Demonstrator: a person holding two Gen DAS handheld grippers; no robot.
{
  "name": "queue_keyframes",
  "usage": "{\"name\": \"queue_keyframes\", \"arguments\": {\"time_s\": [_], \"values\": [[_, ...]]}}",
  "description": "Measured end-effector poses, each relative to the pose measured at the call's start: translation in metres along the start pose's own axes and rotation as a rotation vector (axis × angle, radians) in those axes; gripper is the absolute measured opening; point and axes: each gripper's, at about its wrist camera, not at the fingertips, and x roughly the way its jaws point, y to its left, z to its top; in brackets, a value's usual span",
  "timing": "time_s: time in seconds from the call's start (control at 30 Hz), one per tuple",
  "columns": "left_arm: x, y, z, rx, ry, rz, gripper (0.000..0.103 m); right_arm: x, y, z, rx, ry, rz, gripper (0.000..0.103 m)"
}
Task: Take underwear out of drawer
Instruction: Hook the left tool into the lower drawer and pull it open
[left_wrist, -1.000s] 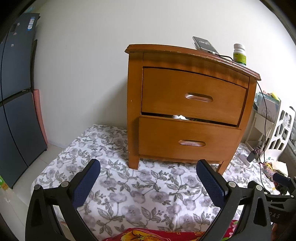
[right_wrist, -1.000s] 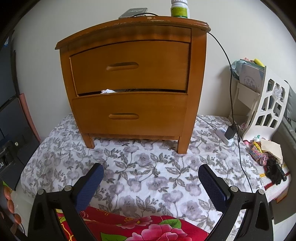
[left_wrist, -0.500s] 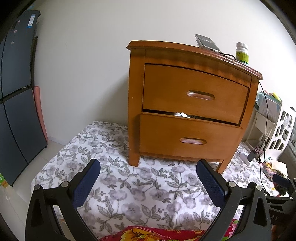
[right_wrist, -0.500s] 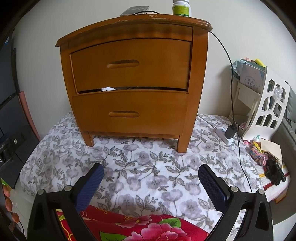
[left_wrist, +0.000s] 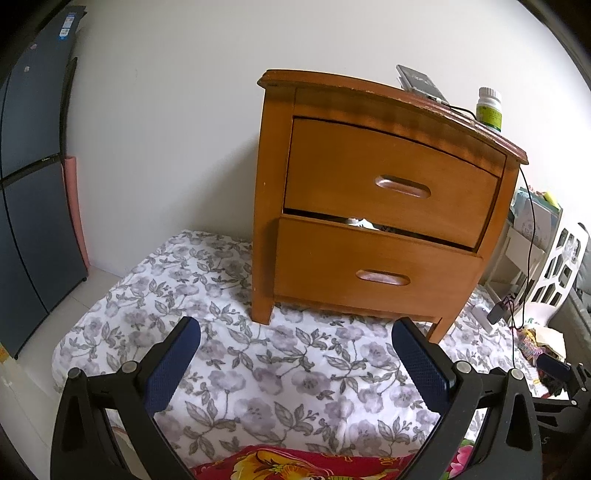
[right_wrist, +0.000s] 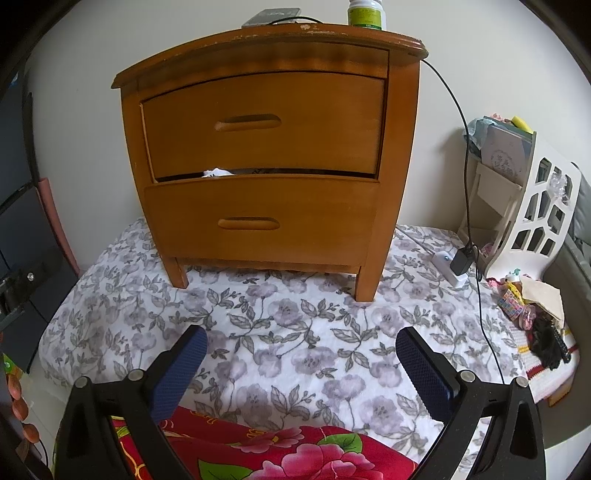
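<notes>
Both grippers were held low over the floral sheet (right_wrist: 295, 343), well short of the nightstand (right_wrist: 269, 147), with bare sheet lying between the fingertips and the cabinet's legs. The left gripper (left_wrist: 295, 349) was spread wide with nothing between its blue textured pads (left_wrist: 168, 369); the right gripper (right_wrist: 301, 350) was likewise spread wide and empty. The left view was angled toward the cabinet's left corner, the right view nearly square to its front.

The nightstand was made of glossy orange-brown wood, with bowed drawer fronts, oval recessed pulls and short square legs. The top drawer (right_wrist: 262, 125) sat closed. The bottom drawer (right_wrist: 262, 218) stood slightly out, so that a narrow dark gap was left along its upper edge. A scrap of white cloth (right_wrist: 216, 172) was seen poking up in that gap, left of centre; whether it was underwear could not be told.

A phone (left_wrist: 421, 83) and a white-capped green bottle (left_wrist: 489, 109) stood on the chipped top, and a black cable (right_wrist: 461, 122) was hung down the right side. A white cut-out rack (right_wrist: 535, 214) crowded the right, dark panels (left_wrist: 29, 184) the left. Red floral fabric (right_wrist: 288, 454) was seen at the near edge.
</notes>
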Motion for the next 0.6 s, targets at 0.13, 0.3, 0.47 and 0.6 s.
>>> {"name": "queue_keyframes", "arguments": {"time_s": [0.13,0.3,0.47,0.6], "values": [[0.002,-0.003,0.004,0.015,0.010,0.001,0.103,0.004,0.001,0.002,-0.001,0.014,0.001,0.103],[0.015,-0.015,0.030,0.067,0.033,-0.009,0.103,0.010,-0.001,-0.001,-0.002,0.032,0.007,0.103],[0.042,-0.038,0.067,0.173,0.057,-0.041,0.103,0.017,-0.004,-0.002,0.000,0.052,0.007,0.103],[0.080,-0.064,0.090,0.299,0.110,-0.087,0.103,0.024,-0.004,-0.005,-0.009,0.079,0.017,0.103]]}}
